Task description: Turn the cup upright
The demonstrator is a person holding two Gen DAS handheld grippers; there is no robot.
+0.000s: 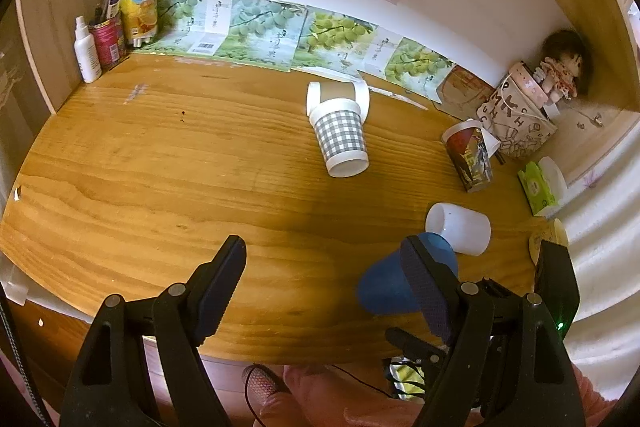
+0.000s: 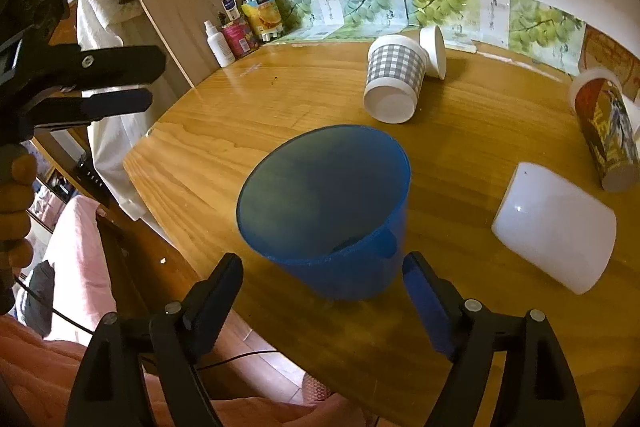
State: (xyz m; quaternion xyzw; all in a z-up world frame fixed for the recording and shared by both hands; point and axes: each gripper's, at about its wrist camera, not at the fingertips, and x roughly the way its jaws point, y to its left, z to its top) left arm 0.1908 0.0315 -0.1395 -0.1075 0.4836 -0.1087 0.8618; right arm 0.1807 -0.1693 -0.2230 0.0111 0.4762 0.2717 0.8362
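My right gripper is spread wide around the blue cup at lower centre; my left gripper is spread too, over bare table.

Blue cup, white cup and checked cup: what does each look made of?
Blue cup: likely plastic; slightly translucent wall, smooth moulded rim. White cup: glossy, with a sharp highlight, so ceramic or hard plastic; cannot tell which. Checked cup: probably paper; matte printed grey check, rolled white rim.
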